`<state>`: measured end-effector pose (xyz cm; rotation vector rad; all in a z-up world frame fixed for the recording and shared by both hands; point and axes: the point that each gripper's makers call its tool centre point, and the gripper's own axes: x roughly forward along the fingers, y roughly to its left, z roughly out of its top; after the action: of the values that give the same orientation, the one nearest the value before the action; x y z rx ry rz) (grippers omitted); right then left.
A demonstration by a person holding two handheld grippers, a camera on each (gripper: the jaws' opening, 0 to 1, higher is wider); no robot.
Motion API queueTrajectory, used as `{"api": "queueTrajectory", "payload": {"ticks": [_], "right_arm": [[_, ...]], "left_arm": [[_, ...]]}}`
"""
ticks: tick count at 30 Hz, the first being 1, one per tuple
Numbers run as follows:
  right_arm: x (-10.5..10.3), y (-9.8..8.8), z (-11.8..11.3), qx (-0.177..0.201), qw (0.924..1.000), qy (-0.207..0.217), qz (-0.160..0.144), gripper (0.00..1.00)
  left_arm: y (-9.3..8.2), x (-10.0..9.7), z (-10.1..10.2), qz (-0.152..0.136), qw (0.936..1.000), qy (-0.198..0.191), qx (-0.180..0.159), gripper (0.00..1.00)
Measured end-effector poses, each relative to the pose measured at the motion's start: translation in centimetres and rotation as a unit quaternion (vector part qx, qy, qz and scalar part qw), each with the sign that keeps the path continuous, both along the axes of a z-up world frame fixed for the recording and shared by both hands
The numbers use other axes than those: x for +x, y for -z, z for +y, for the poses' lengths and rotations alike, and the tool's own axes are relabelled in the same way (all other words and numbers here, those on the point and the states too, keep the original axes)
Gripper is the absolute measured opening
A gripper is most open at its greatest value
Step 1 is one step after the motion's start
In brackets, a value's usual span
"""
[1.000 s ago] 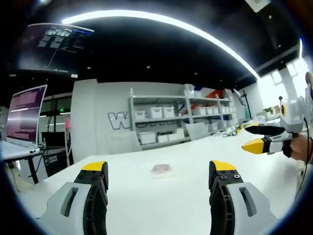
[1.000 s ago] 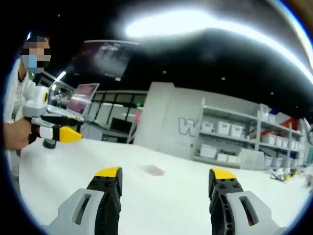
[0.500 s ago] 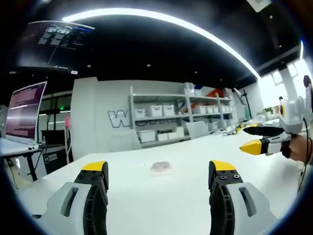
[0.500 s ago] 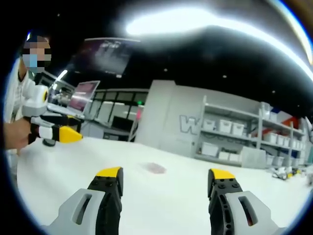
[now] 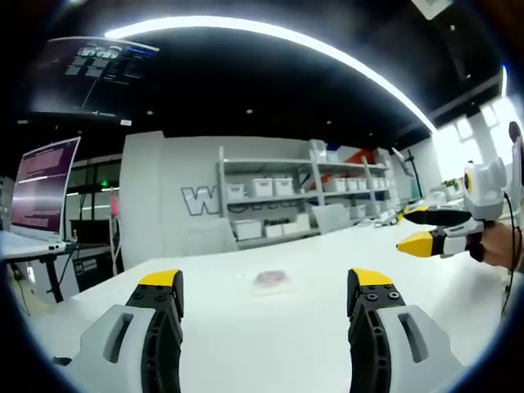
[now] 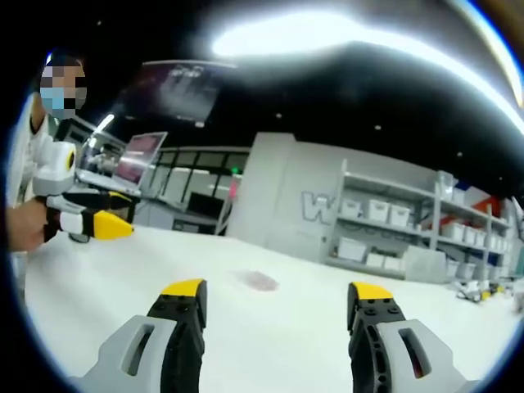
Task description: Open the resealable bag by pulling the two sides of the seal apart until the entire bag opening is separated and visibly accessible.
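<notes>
Small resealable bag (image 5: 273, 282) flat on white desk (image 5: 246, 327), well ahead between the jaws, left gripper (image 5: 266, 282) and right gripper (image 6: 277, 288) both jaws wide apart, holding nothing

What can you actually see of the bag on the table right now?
The resealable bag is small and far off in both views, lying flat on the white table. It looks like clear film with a pinkish patch, either contents or print; which cannot be told. Its seal is too small to make out, so open or shut is unclear. In the left gripper view it sits ahead, between that gripper's two jaws; in the right gripper view it is ahead, nearer the left jaw. Nothing touches it but the table.
</notes>
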<state>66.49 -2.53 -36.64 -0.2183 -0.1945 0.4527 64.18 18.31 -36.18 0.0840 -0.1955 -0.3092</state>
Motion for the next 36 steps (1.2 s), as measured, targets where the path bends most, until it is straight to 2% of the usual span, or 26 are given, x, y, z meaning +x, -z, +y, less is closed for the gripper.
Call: {"api": "queueTrajectory", "payload": {"ticks": [36], "right_arm": [[2.2,0.8,0.7,-0.014,0.9998,-0.002,0.015,0.66]], "left_arm": [[0.4,0.5,-0.3,0.003,1.0,0.008,-0.005,0.82]]}}
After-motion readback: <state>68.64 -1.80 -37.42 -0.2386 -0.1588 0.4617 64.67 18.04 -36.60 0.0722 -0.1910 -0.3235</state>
